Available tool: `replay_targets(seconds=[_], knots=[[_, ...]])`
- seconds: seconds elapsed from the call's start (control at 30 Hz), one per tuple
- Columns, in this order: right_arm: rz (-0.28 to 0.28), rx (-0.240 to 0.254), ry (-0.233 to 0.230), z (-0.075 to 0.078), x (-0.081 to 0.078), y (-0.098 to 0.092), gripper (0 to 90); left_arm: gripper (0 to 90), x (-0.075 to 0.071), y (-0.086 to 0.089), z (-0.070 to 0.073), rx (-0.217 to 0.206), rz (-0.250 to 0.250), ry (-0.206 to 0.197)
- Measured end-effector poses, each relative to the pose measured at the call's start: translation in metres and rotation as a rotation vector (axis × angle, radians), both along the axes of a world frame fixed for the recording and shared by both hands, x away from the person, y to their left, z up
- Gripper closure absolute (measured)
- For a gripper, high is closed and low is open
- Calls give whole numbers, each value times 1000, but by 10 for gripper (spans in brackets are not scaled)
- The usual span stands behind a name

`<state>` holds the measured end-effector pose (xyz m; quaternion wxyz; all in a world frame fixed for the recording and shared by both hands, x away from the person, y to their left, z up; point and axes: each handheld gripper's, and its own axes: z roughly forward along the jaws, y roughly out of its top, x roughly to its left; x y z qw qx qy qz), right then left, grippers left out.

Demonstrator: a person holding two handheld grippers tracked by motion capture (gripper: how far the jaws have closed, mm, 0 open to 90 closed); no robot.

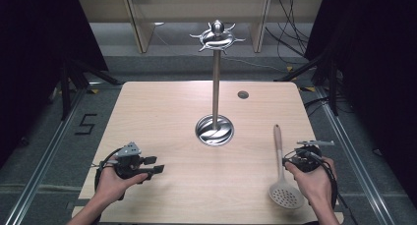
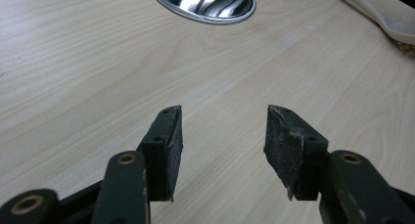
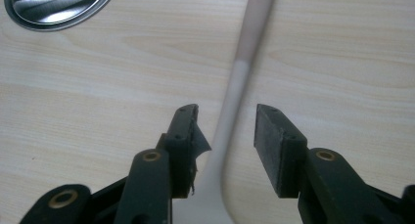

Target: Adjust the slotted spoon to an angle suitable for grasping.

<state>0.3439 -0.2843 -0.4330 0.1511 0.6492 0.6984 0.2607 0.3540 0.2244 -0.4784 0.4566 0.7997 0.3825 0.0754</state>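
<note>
A pale slotted spoon [image 1: 281,166] lies on the wooden table [image 1: 162,117] at the right, handle pointing away, perforated head [image 1: 286,194] near the front edge. My right gripper [image 1: 301,156] sits just right of the spoon. In the right gripper view it [image 3: 226,131] is open and straddles the spoon's handle [image 3: 235,94] without touching it. A metal utensil stand [image 1: 215,77] with a round shiny base [image 1: 214,130] and hooked top [image 1: 217,36] rises at the table's middle. My left gripper [image 1: 156,167] is at the front left, open over bare wood [image 2: 222,131].
A small round grommet [image 1: 243,94] sits in the table's far right part. The stand's base [image 2: 205,4] appears ahead of the left gripper, with the spoon's head [image 2: 386,13] at that view's upper right. Dark stands and cables surround the table on the floor.
</note>
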Motion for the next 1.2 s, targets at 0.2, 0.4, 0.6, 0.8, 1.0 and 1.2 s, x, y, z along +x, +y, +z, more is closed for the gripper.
replay_targets(seconds=[0.2,0.4,0.6,0.8,1.0,1.2], knots=[[15,-19,37,-7,9,-5,565,475,1,1,0,-9,-2,7],[12,-16,98,-10,21,2,531,472,0,2,1,2,-12,6],[34,-32,123,-13,32,8,536,471,1,0,0,2,-7,8],[5,-29,200,-5,47,8,539,470,1,0,-1,-9,-4,7],[1,-41,247,-7,59,9,557,469,1,1,0,2,-14,13],[-9,-51,249,-5,74,8,581,468,1,0,0,4,-15,11]])
